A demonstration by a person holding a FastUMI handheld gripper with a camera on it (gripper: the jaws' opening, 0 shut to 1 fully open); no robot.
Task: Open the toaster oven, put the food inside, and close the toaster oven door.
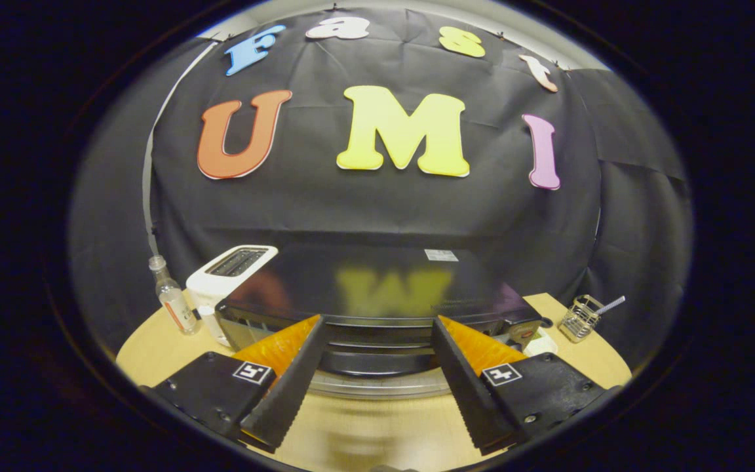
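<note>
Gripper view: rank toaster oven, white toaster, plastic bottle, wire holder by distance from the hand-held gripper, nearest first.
The hand-held gripper is open, fingers spread in front of the oven.
1. Toaster oven: just ahead, its front between the fingers.
2. White toaster: beyond the left finger, beside the oven.
3. Plastic bottle far left, and wire holder far right: too close to call.

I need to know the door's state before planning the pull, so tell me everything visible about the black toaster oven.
The black, glossy, box-shaped toaster oven sits on the round light wooden table, just ahead of the open hand-held gripper, whose fingers frame its front without touching it. Its flat top mirrors the wall behind and carries a small pale sticker near the back. The front shows a dark door band with a silvery curved edge below; whether it is fully closed is unclear. A white slot toaster stands close against its left side.
</note>
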